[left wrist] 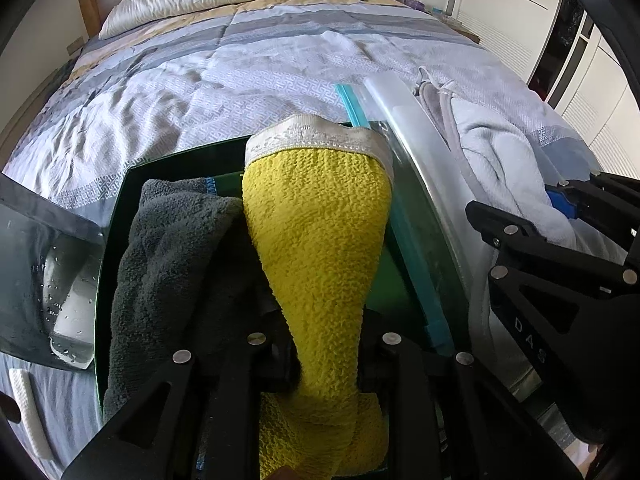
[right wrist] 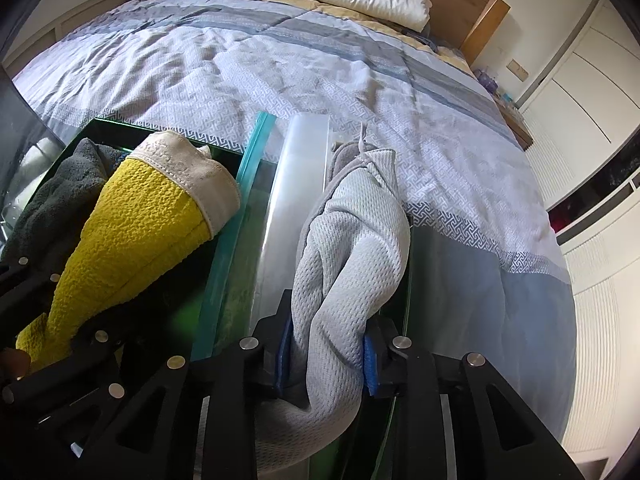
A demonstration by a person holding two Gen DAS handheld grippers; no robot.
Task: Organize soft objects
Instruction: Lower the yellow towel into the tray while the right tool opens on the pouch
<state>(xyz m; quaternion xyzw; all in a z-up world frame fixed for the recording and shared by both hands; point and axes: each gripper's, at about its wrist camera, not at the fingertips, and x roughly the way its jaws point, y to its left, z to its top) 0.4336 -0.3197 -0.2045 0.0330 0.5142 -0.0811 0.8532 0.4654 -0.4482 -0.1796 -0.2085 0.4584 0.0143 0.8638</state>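
Yellow terry towel with a pale woven hem band (left wrist: 316,240) is held clamped at its bunched lower part by the left gripper (left wrist: 326,364), low in the centre of the left wrist view, and hangs over the dark green open-topped storage bin (left wrist: 132,184) that stands on the bed. A dark grey fleecy towel (left wrist: 168,264) already lies in the left part of that bin, touching the yellow one. In the right wrist view, a light grey mesh-knit cloth (right wrist: 352,248) is pinched between the blue-padded fingers (right wrist: 370,356) of the right gripper (right wrist: 326,354), at lower centre, above what seems to be a second green container, though its interior is hidden.

Several risks are judged likely. Only a narrow neck of the yellow towel is gripped, so the heavier free end could be dragged out of the bin or slip loose if it is released too high. Its hem could be draped over the teal plastic divider strip (left wrist: 352,108) or the translucent frosted plastic rim (left wrist: 416,144) between the two loads instead of being dropped inside. The grey towel could be snagged and lifted as the left gripper is withdrawn. With both grippers working so near each other, a collision could be caused, and the patterned blue-grey quilt (right wrist: 280,64) gives the bin soft, unsteady footing.
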